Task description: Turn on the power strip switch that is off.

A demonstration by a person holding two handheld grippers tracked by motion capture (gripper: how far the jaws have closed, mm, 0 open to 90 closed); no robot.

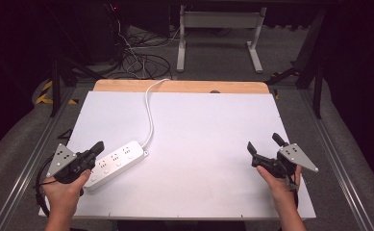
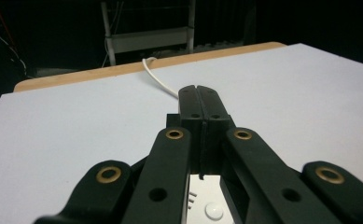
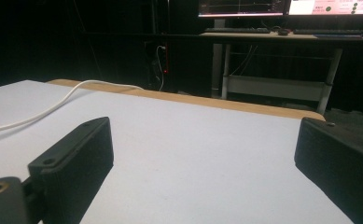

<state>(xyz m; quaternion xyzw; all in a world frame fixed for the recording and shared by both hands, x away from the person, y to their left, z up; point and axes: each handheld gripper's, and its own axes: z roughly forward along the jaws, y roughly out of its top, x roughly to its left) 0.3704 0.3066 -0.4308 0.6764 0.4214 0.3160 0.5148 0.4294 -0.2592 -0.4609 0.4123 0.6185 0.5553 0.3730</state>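
Your left gripper [image 1: 98, 146] hangs over the near-left end of the white plastic power strip [image 1: 118, 160], jaws pressed together with nothing between them; in the left gripper view the closed tips [image 2: 199, 100] sit above the strip [image 2: 206, 199], a round button just visible below. The strip lies on the white table board [image 1: 199, 144], angled, its white cord [image 1: 149, 110] running off its far end toward the wooden back edge [image 1: 184, 86]. Your right gripper [image 1: 264, 143] is well apart to the right of the strip, jaws spread wide and holding nothing; its own view shows bare board [image 3: 193, 154] between them. Looks like the approach step: you seem set to press a switch or steady the strip, so next calls for lowering the closed tips onto it. Whether the tips touch the strip you cannot tell. Sockets are too small to read, and the plug end of the cord is cut off.
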